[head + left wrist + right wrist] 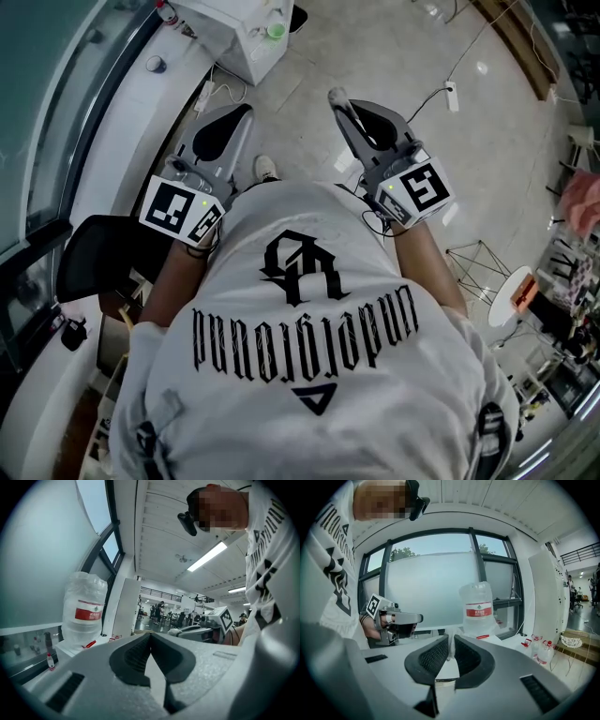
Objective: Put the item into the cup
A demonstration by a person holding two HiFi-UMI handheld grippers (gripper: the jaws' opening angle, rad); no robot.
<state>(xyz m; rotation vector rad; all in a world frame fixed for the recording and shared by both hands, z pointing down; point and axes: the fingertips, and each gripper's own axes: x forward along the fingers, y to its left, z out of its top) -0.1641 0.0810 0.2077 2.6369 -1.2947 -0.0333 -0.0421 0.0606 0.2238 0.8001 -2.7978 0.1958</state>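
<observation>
Facing the water jug [478, 609], the right gripper [451, 644] is pinching a small whitish item [450, 637]; the left gripper [150, 635] is pressing its jaws together, empty.

Water jug [477, 609] before window [426, 588], bottles [544, 652] right

Big water jug [477, 609], red label, upright before window [426, 588]. Small bottles [543, 652] on floor nearby. Black chair [94, 258]. Power strip [452, 96] on floor.
</observation>
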